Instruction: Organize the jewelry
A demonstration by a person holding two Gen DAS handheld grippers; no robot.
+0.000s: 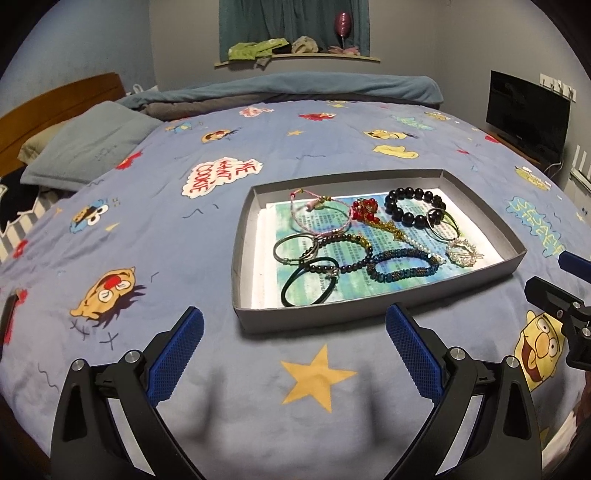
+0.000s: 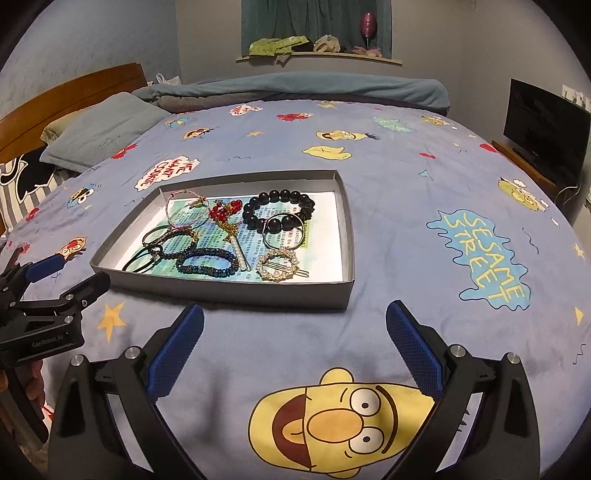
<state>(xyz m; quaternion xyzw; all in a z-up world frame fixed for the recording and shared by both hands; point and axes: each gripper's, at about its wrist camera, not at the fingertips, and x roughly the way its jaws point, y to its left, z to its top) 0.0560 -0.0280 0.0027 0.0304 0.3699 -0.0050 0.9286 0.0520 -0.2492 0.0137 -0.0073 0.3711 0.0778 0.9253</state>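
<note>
Jewelry tray lies beyond both spread, empty hand-held grippers.

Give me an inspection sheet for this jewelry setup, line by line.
Surface: blue cartoon-print bedspread.
Job's things: shallow grey cardboard tray holding black bead bracelet, pearl ring hair clip, blue beaded bracelet, red bead charm, more bands.
Clutter: grey pillow.
Grippers: left tongs open, empty; right tongs open, empty.
Cables: white lead by black TV.
Surroundings: wooden headboard, green curtain.
</note>
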